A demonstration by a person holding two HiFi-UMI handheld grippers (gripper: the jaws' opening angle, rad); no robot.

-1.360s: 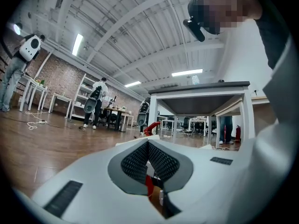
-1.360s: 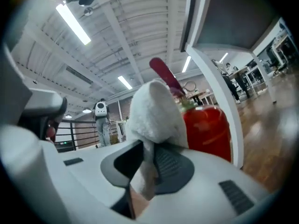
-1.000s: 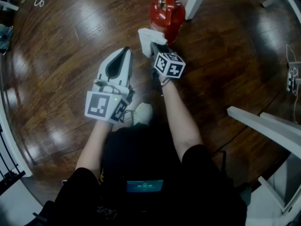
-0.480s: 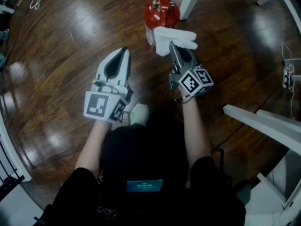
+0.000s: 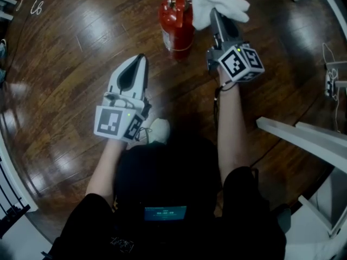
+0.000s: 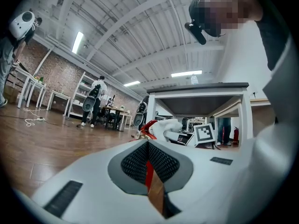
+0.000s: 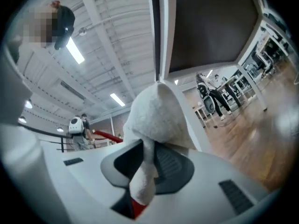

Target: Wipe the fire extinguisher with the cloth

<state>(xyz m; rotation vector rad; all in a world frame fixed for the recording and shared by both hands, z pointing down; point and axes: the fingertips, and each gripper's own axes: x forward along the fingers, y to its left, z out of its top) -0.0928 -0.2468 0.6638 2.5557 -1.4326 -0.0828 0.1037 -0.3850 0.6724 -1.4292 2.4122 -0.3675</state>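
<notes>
Steep downward look over dark clothing and two bare forearms to a dark wooden floor [image 5: 70, 47]. Closest in, a pale shoe [image 5: 161, 130] on the floor, just below the left gripper [image 5: 142, 58]. Left gripper: jaws pressed together with nothing between them, pointing away from the body, left of the fire extinguisher [image 5: 176, 23] and clear of it. Farther out on the right, the right gripper [image 5: 215, 14], jaws clamped on a white cloth [image 5: 219, 3]: one fold pinched between the pads, the rest bunched up over the tips. Cloth just right of the extinguisher's top; touching or not, impossible to tell. Red extinguisher standing upright on the floor, between the two gripper tips as seen from above. At the right edge, a white table frame [image 5: 303, 140].
</notes>
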